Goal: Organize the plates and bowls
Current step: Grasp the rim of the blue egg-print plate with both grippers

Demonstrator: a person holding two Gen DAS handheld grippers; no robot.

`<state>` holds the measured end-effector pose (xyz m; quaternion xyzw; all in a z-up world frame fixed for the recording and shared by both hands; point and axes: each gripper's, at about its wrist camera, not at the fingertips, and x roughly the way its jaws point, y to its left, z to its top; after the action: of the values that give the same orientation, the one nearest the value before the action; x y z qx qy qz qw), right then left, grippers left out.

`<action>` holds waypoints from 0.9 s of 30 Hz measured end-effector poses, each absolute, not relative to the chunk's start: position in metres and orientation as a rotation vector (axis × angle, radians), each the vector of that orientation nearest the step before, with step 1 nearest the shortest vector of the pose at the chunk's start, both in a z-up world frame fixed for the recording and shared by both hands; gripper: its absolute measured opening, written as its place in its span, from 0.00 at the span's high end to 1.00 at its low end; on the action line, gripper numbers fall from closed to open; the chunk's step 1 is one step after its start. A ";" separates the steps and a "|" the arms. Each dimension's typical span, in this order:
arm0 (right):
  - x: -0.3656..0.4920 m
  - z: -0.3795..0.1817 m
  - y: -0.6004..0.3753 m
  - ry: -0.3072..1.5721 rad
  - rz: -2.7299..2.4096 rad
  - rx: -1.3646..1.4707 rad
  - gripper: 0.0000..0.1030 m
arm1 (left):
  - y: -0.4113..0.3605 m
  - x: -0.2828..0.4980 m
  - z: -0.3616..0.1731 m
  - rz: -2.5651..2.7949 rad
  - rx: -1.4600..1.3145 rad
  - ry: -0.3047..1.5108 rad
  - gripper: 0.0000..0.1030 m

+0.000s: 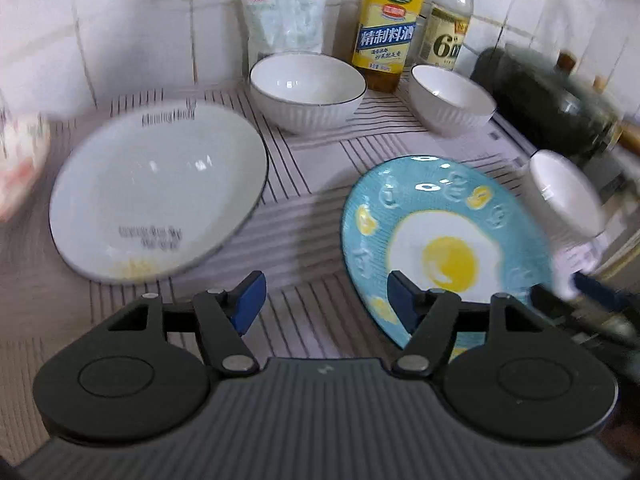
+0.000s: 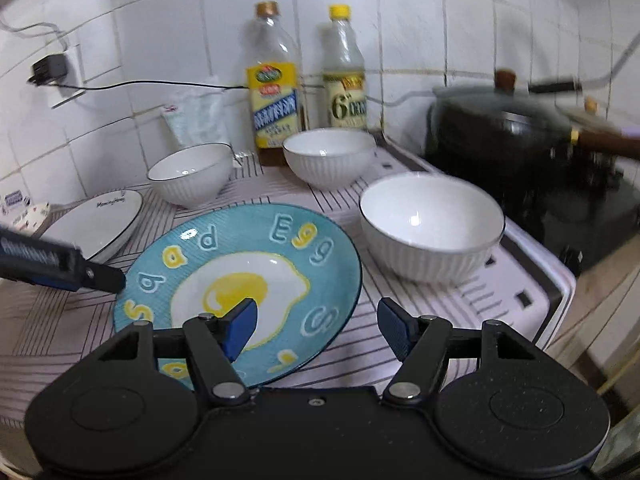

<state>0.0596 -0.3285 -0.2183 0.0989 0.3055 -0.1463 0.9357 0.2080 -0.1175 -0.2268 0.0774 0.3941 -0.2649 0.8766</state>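
Note:
A blue plate with a fried-egg picture (image 1: 440, 236) (image 2: 248, 264) lies on the striped mat (image 1: 304, 184). Left of it sits a white plate with black lettering (image 1: 160, 188) (image 2: 100, 224). Two white ribbed bowls (image 1: 308, 92) (image 1: 452, 100) stand at the back, and a third (image 2: 432, 224) stands right of the blue plate. My left gripper (image 1: 326, 304) is open over the mat between the two plates, with its right finger over the blue plate's rim. My right gripper (image 2: 318, 328) is open above the blue plate's near right rim, with nothing gripped.
Two sauce bottles (image 2: 274, 80) (image 2: 346, 72) and a plastic bag (image 2: 196, 120) stand against the tiled wall. A dark lidded wok (image 2: 512, 136) sits on the stove at the right. A charger (image 2: 50, 70) with its cable hangs from the wall socket. The counter edge drops off at the right.

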 end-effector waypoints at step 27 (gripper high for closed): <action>0.083 -0.246 -0.351 0.626 -0.286 0.410 0.70 | -0.142 0.245 -0.250 -0.631 -0.003 1.015 0.80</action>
<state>0.0829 -0.3513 -0.2461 0.1997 0.3048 -0.1390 0.9208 0.2450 -0.1416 -0.2498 -0.0012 0.4778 -0.2970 0.8267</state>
